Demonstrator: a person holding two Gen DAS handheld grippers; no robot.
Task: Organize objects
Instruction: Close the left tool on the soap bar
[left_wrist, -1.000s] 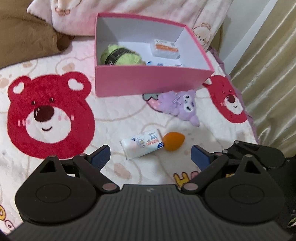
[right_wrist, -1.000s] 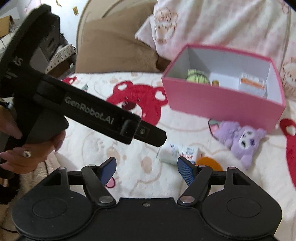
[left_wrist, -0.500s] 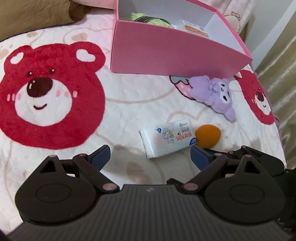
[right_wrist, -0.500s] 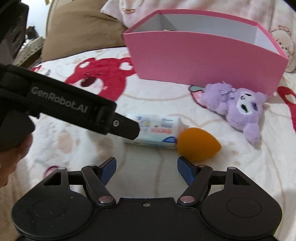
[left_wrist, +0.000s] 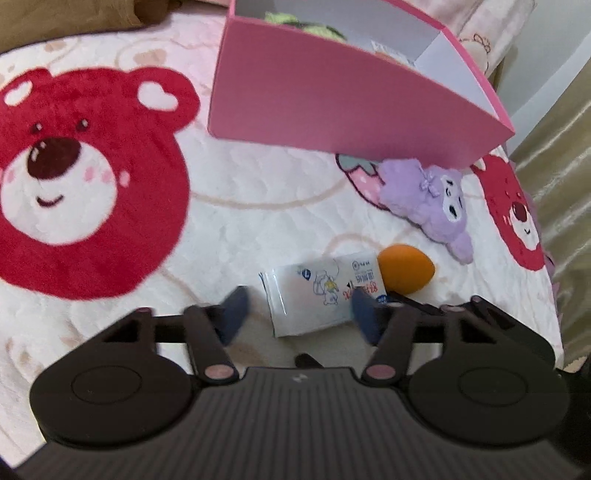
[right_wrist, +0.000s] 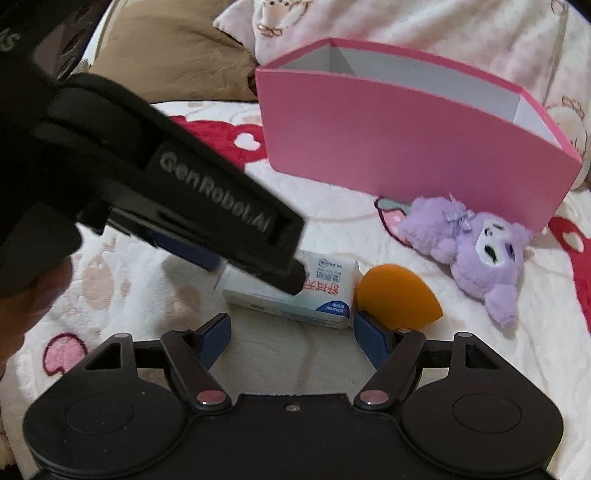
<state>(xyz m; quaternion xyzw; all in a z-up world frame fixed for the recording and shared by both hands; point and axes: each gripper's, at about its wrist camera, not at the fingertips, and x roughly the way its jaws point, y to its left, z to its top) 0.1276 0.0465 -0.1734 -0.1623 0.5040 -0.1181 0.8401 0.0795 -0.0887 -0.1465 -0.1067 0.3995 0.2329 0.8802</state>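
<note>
A white tissue pack (left_wrist: 321, 291) lies on the bear-print blanket, with an orange makeup sponge (left_wrist: 404, 268) touching its right end. My left gripper (left_wrist: 299, 314) is open, its blue pads on either side of the pack, closing in. In the right wrist view the left gripper's body (right_wrist: 207, 206) covers part of the pack (right_wrist: 325, 295). My right gripper (right_wrist: 291, 336) is open and empty just short of the pack and the sponge (right_wrist: 395, 299). A purple plush (left_wrist: 432, 203) lies by the pink box (left_wrist: 332, 99).
The pink box (right_wrist: 406, 147) holds a green item (left_wrist: 306, 26) and a small white pack. Brown and pink pillows (right_wrist: 177, 59) lie behind it. A curtain (left_wrist: 561, 147) hangs past the bed's right edge.
Both grippers have moved forward and down toward the tissue pack. My left gripper's jaws have narrowed around the pack. The right gripper stays open.
</note>
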